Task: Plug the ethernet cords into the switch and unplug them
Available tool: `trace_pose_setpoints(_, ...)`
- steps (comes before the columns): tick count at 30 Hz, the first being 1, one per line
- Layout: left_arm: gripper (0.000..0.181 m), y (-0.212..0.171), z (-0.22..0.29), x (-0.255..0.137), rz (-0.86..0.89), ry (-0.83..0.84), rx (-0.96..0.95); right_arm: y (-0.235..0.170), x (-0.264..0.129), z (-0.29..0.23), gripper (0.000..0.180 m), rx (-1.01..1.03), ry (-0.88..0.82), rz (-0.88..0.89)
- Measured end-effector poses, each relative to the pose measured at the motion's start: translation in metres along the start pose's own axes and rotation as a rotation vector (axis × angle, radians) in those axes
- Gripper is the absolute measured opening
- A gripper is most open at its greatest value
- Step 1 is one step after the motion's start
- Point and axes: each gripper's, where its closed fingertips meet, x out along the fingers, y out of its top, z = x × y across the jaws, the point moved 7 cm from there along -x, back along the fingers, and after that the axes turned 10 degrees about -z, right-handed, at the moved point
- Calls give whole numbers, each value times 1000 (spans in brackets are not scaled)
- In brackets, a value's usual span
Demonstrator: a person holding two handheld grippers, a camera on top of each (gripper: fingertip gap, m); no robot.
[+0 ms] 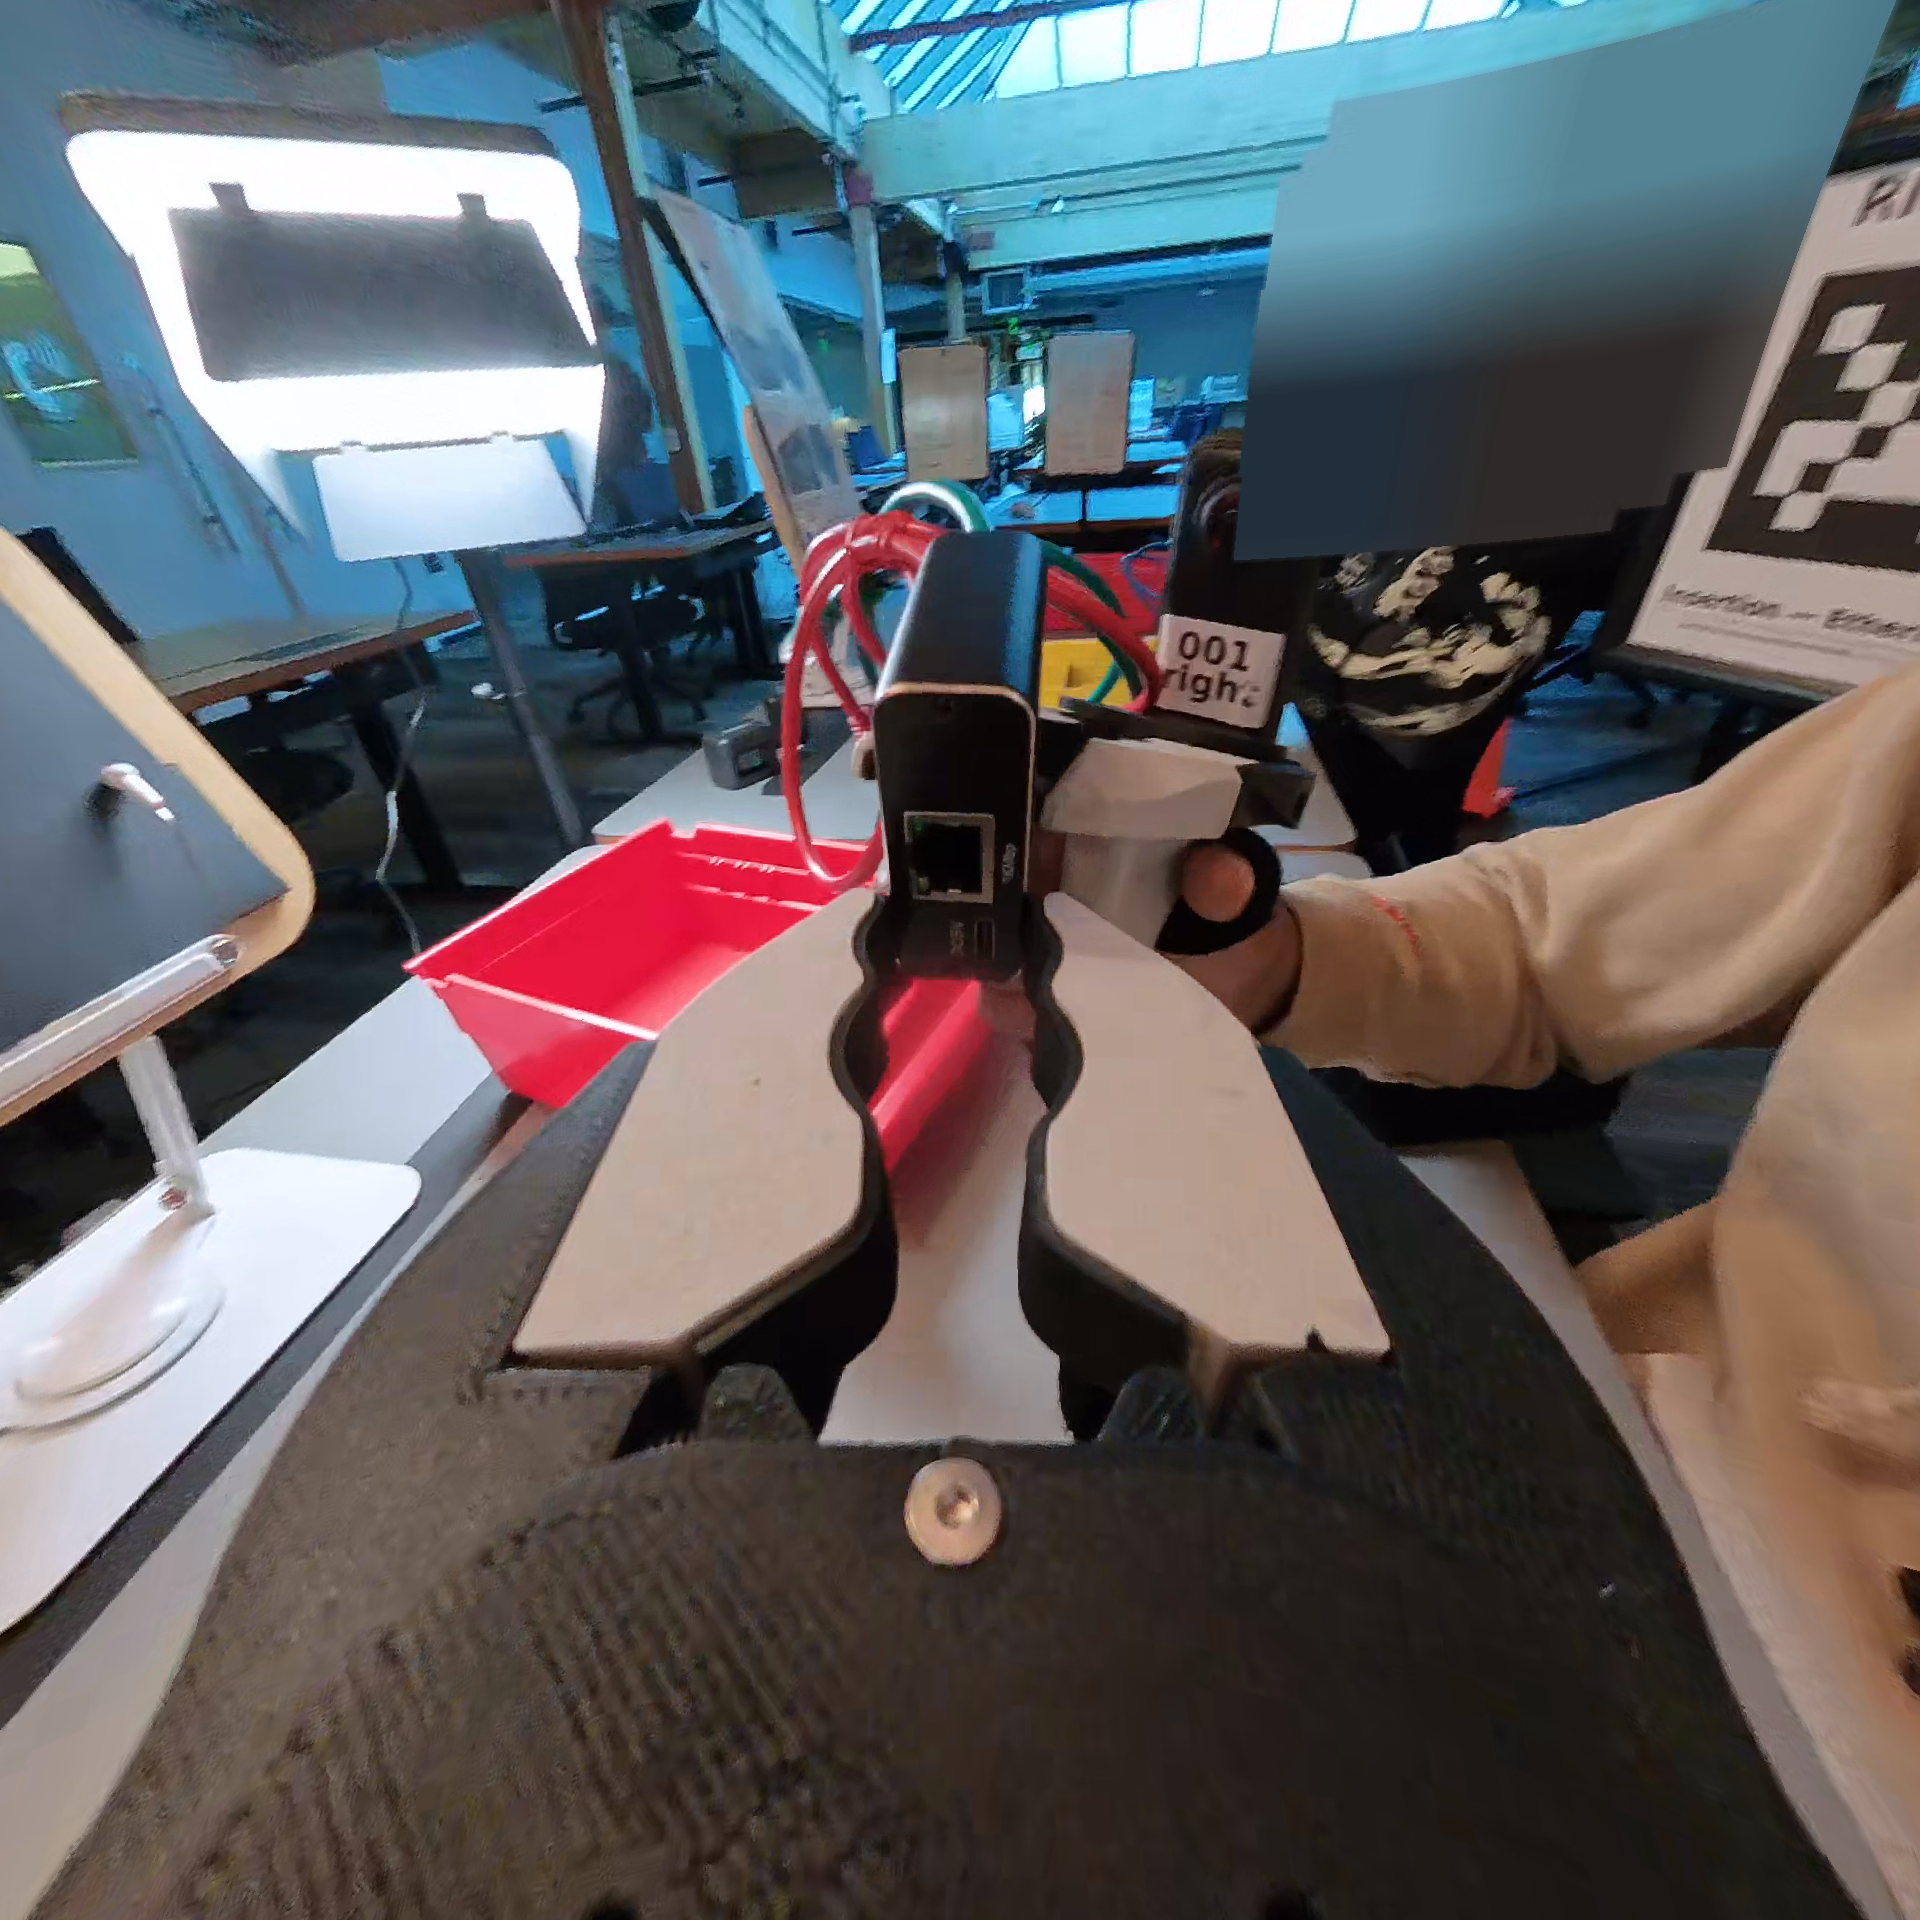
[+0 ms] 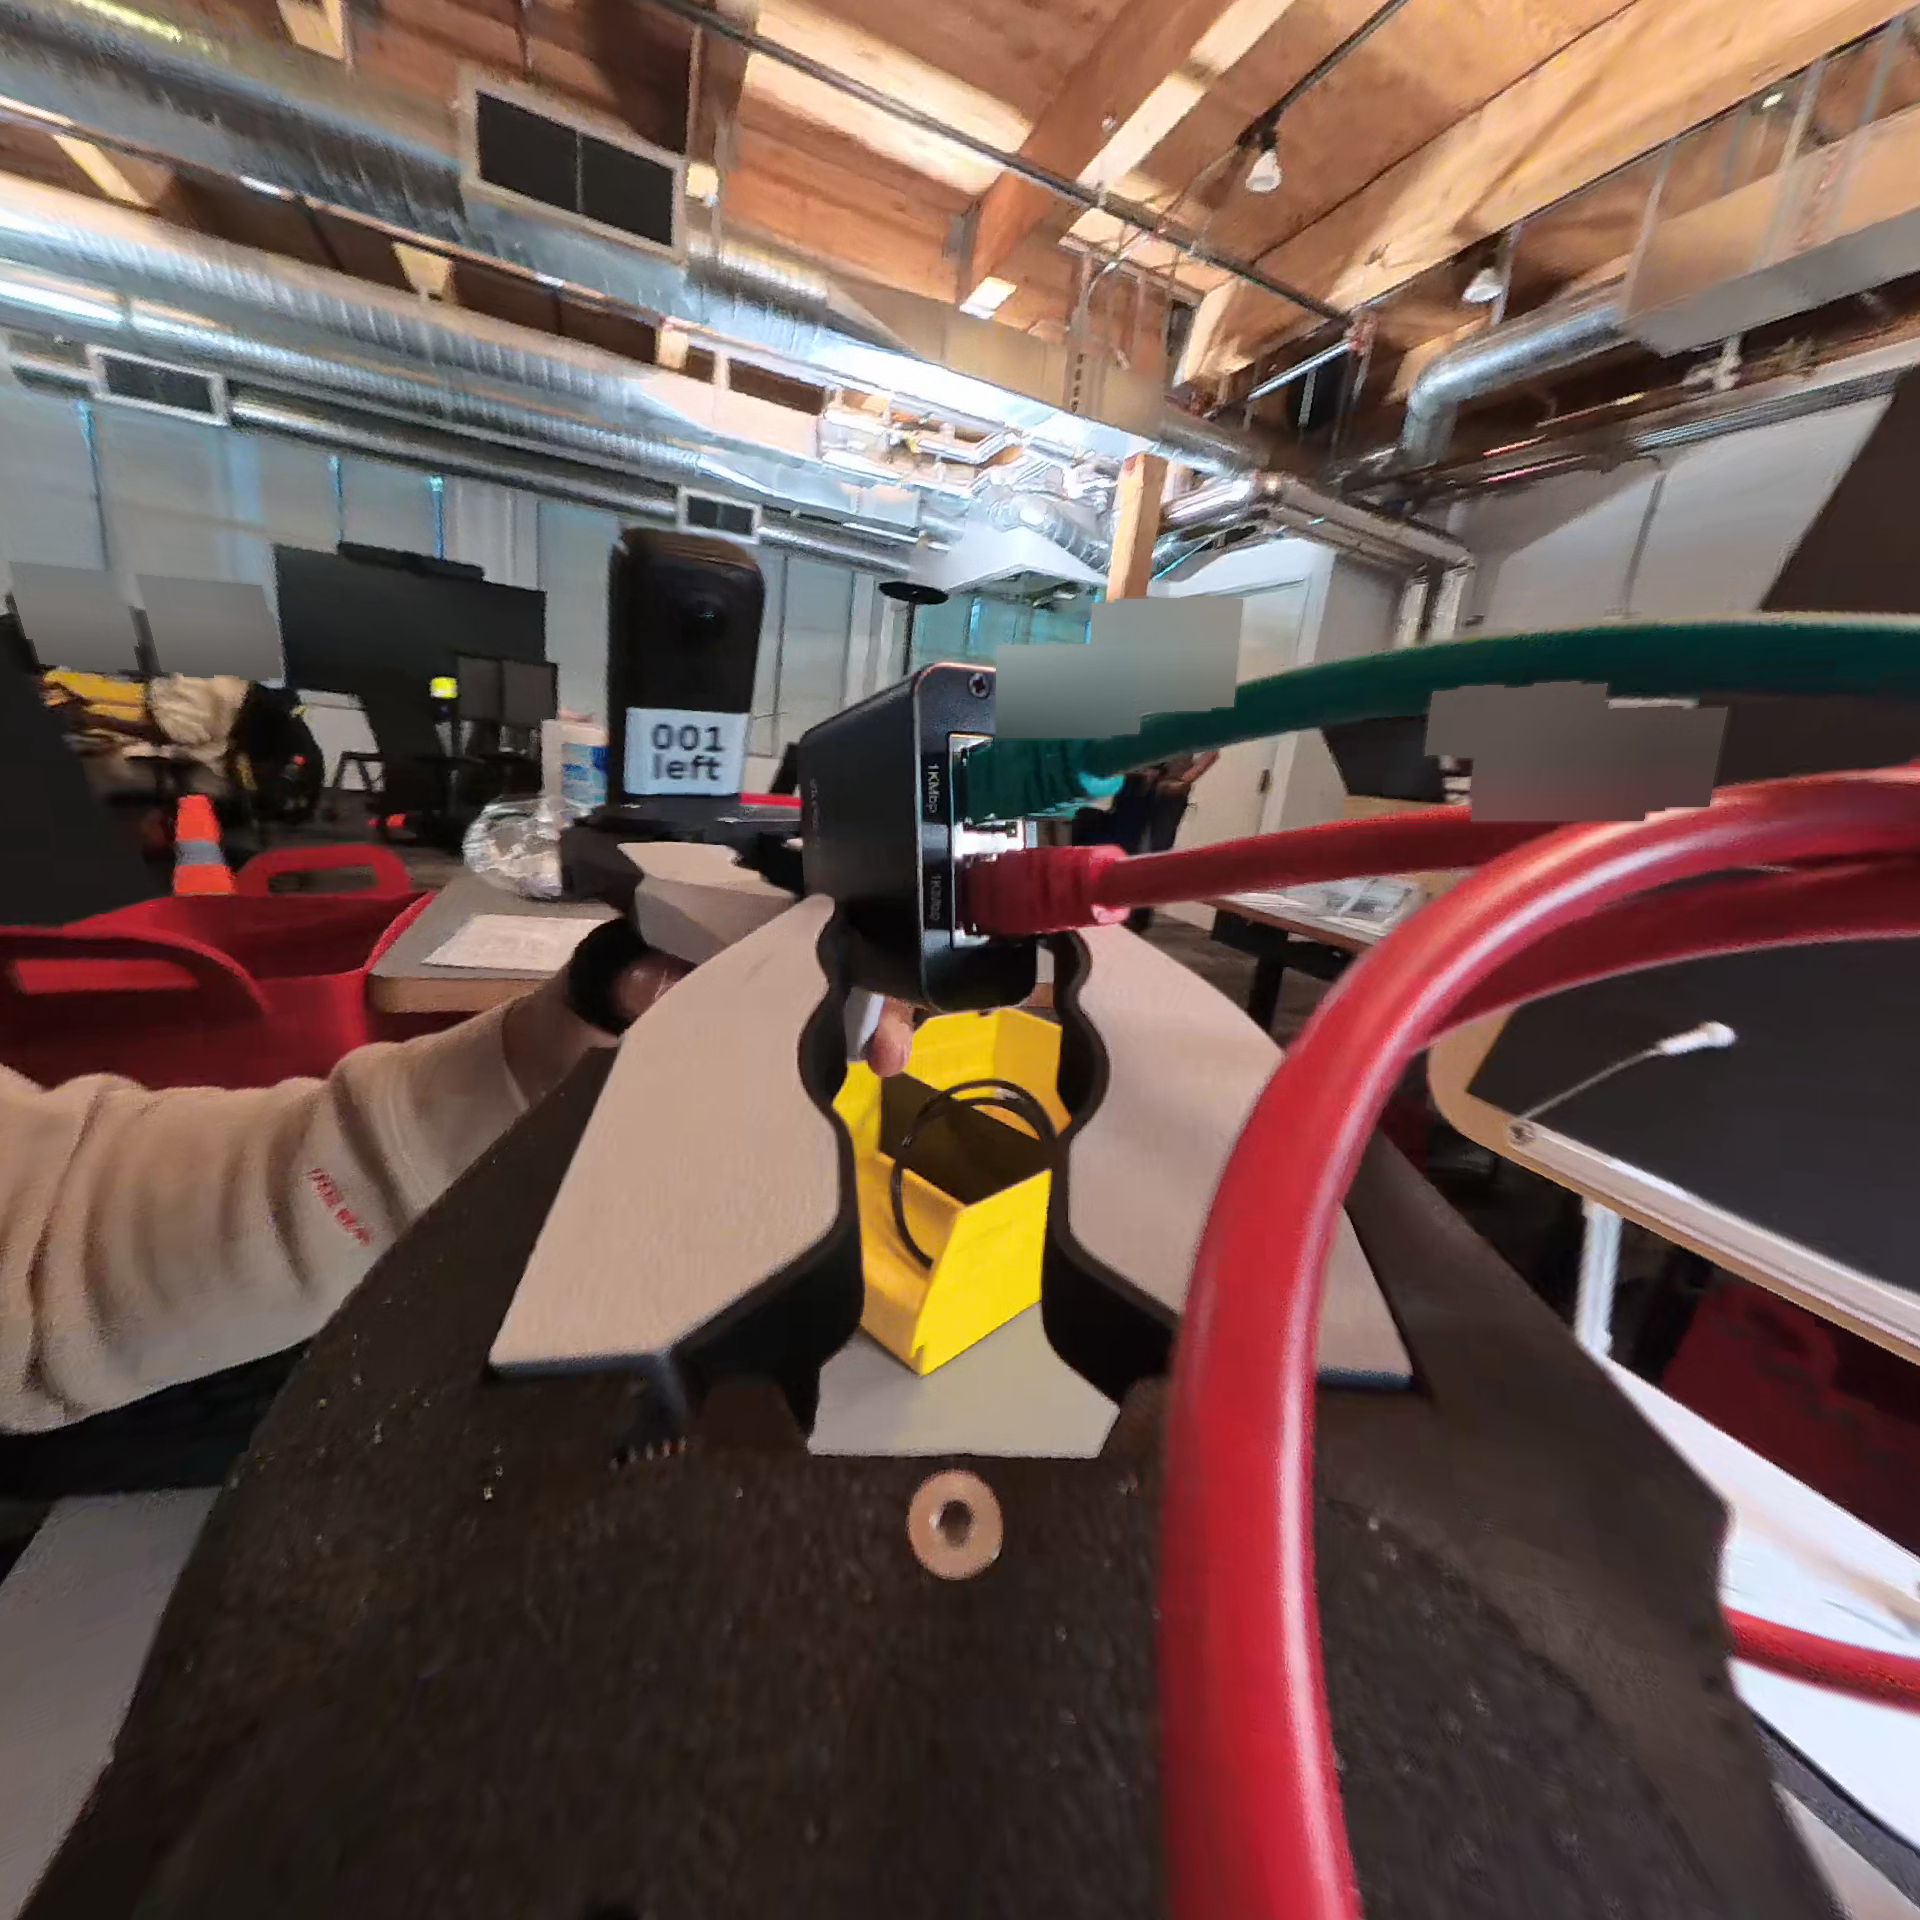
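Note:
The black switch [image 1: 956, 727] is held upright above the table, one empty port facing the left wrist view. My left gripper [image 1: 948, 935] is shut on its lower end. My right gripper [image 2: 951, 966] is shut on the switch [image 2: 873, 831] from the opposite side; it also shows in the left wrist view [image 1: 1143, 800]. A green cord [image 2: 1351, 686] and a red cord [image 2: 1247, 852] are plugged into two ports, green above red. The red cord loops in front of my right gripper. The left gripper [image 2: 707, 894] shows at the left.
A red bin [image 1: 623, 956] lies on the grey table [image 1: 343, 1049] under the switch. A yellow bin [image 2: 966, 1247] holds a thin black cable. A tablet stand [image 1: 104, 1247] is at the left. A black board [image 2: 1714, 1091] is at the right. Red totes [image 2: 208, 966] stand behind. Less than 4 cm separates the two grippers' tips.

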Motion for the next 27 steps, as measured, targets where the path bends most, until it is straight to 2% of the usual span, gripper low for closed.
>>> trace_pose_setpoints(2, 24, 4, 1, -6, 28, -42, -19, 4, -1, -3, 42, 21, 71, 1)
trace_pose_setpoints(4, 24, 5, 2, -10, 43, -76, -28, 2, 2, -5, 55, 51, 116, -8)
trace_pose_setpoints(8, 24, 5, 4, -12, 62, -104, -12, -2, 4, -1, 69, 183, 156, 19)
trace_pose_setpoints(14, 24, 1, -6, -17, 144, -174, -112, -12, 11, -4, 72, 101, 100, -29)
trace_pose_setpoints(18, 24, -12, -1, 1, 16, -217, -111, -1, 3, -1, 66, 186, 167, 56)
trace_pose_setpoints(22, 24, -16, 3, 8, -69, -235, -118, -2, -2, 3, 46, 163, 235, 11)
trace_pose_setpoints(27, 24, -18, 4, 6, -184, -179, -93, -13, 1, 7, 38, 232, 274, -35)
